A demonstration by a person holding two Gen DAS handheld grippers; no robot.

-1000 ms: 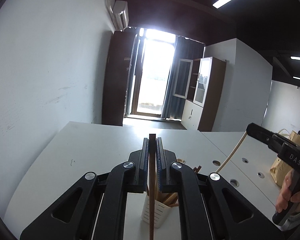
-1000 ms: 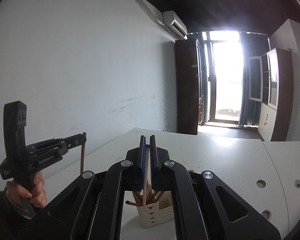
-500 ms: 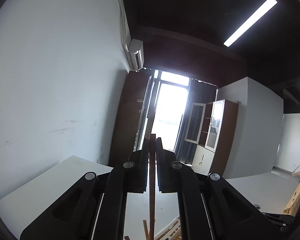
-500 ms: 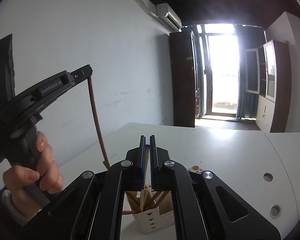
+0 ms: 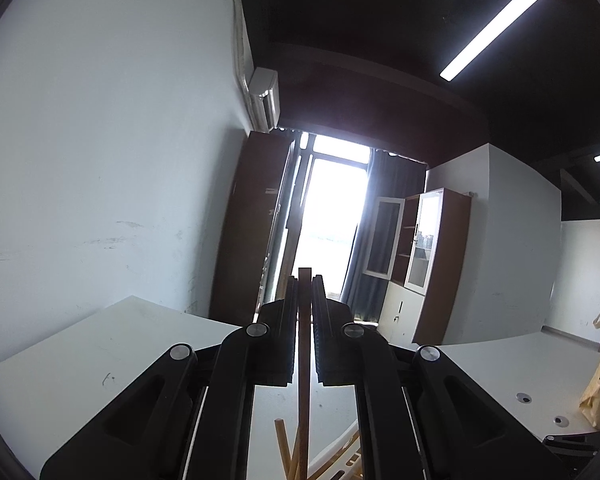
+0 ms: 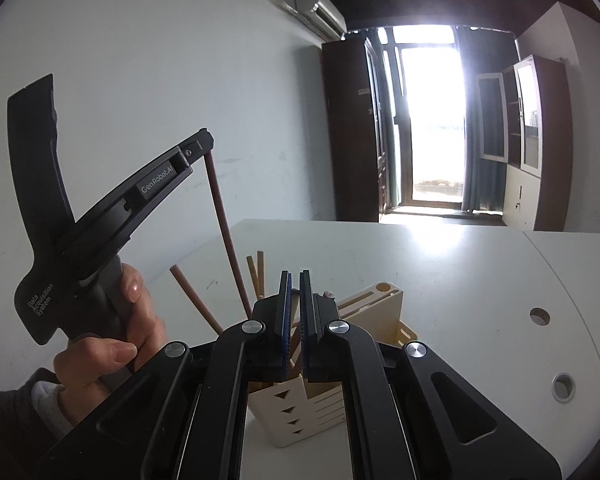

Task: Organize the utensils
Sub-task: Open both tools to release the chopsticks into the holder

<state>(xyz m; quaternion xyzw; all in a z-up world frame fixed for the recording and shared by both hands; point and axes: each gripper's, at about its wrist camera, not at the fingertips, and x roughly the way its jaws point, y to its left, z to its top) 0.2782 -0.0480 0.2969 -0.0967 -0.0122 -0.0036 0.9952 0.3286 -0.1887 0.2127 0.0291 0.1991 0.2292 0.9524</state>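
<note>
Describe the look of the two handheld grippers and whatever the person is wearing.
Both grippers are matte black with angular linkage arms and round silver pivot bolts. The right gripper has blue ribbed pads. The left gripper carries white lettering: "GenRobot.AI" on the side, "Data Acquisition System" on the handle. A dark sleeve over a white cuff shows.

We see a cream utensil holder with triangular cutouts standing on the white desk, several wooden chopsticks leaning inside it, while 1 dark brown chopstick slants down into it and 1 paler one stands above it.
</note>
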